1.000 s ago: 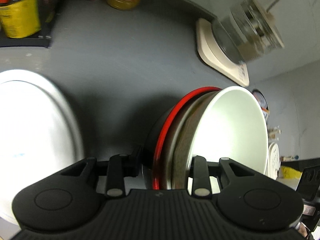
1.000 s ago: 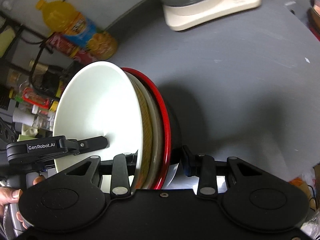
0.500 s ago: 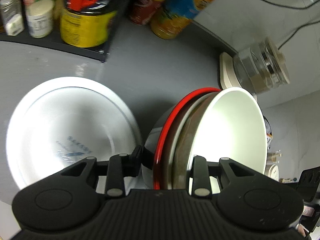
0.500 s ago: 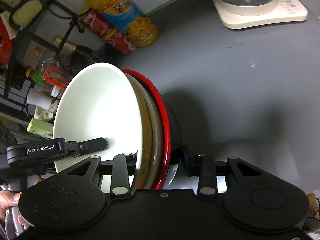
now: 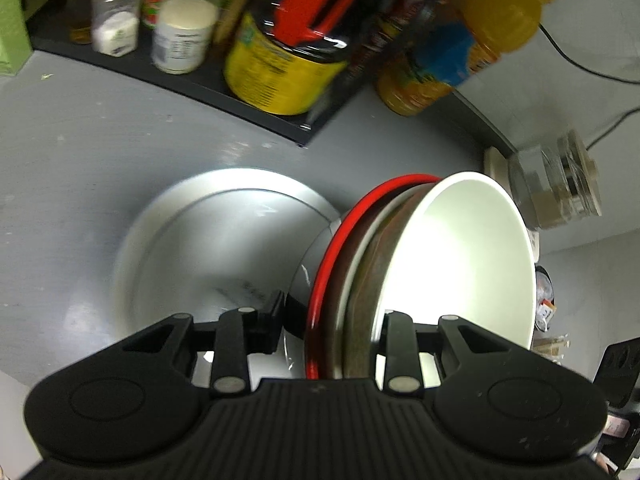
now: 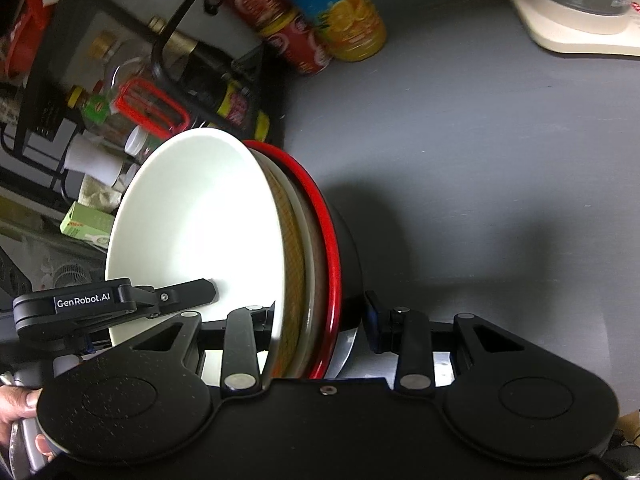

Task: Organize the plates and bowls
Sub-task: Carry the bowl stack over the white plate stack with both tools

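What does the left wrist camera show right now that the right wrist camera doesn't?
Only the left wrist view shows the white plate lying flat on the grey counter, just left of the held stack.

Only the right wrist view shows the left claw reaching into the white bowl, and a hand at the picture's edge.

Both show the stack of bowls clamped on edge in the right claw too, plus the orange juice bottle.

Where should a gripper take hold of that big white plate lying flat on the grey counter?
Grip the large white plate by its raised rim, coming in low from the near open side. It lies flat, so only the rim gives the jaws an edge; the far side is crowded by the black rack of jars. Both grippers, left gripper and right gripper, already clamp the nested bowl stack.
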Available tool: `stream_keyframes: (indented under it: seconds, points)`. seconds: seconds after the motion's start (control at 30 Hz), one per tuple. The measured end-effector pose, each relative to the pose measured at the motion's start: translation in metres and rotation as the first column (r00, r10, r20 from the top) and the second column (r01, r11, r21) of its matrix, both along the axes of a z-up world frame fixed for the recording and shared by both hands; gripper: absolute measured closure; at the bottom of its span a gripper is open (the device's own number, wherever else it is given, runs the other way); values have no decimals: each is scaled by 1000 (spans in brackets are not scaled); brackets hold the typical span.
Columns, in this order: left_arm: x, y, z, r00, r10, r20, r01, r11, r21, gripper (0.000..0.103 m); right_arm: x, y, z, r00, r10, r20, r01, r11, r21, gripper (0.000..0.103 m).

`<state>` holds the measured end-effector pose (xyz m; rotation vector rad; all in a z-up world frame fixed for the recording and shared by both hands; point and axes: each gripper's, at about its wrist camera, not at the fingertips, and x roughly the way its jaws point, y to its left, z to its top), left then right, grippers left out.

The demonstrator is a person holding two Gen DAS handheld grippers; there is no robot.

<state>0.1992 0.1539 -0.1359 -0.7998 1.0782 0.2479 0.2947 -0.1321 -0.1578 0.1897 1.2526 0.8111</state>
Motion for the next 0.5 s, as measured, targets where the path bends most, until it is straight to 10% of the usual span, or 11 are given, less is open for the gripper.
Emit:
stream_keyframes:
  seconds: [0.5]
  points:
    - [-15,48,-21,999,12,-45,-13,1000,-10,72,-23,37,-21,998,-6,-69,4,1000,-20,67]
